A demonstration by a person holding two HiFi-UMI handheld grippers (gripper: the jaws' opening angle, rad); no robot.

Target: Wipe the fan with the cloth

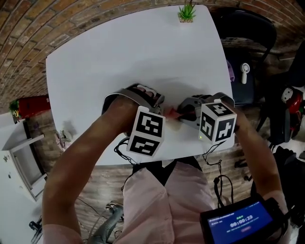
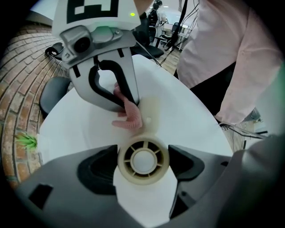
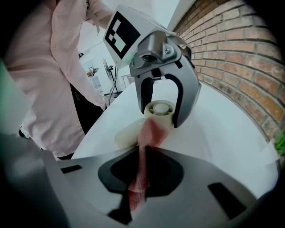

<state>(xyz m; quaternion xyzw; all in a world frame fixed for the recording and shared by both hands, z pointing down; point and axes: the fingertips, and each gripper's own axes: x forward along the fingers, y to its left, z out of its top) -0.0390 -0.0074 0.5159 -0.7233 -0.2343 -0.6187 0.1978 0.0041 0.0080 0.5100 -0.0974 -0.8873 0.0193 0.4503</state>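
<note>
The fan is a cream plastic impeller. Its round hub [image 2: 143, 161] sits clamped between the jaws of my left gripper [image 2: 143, 163], and one blade [image 2: 150, 111] reaches away over the table. My right gripper [image 3: 140, 171] is shut on a pink cloth [image 3: 141, 176], whose free end drapes on the fan's hub [image 3: 160, 109] and blade [image 3: 128, 133]. In the head view the left gripper [image 1: 153, 99] and right gripper [image 1: 185, 111] face each other above the table's near edge, with the cloth [image 1: 170, 113] between them. The fan itself is mostly hidden there.
The white table [image 1: 119, 62] carries a small potted plant [image 1: 187, 12] at its far edge. A black chair [image 1: 248, 28] with a white handheld item [image 1: 245, 72] stands to the right. Brick floor surrounds the table; a timer screen [image 1: 240, 221] is near my lap.
</note>
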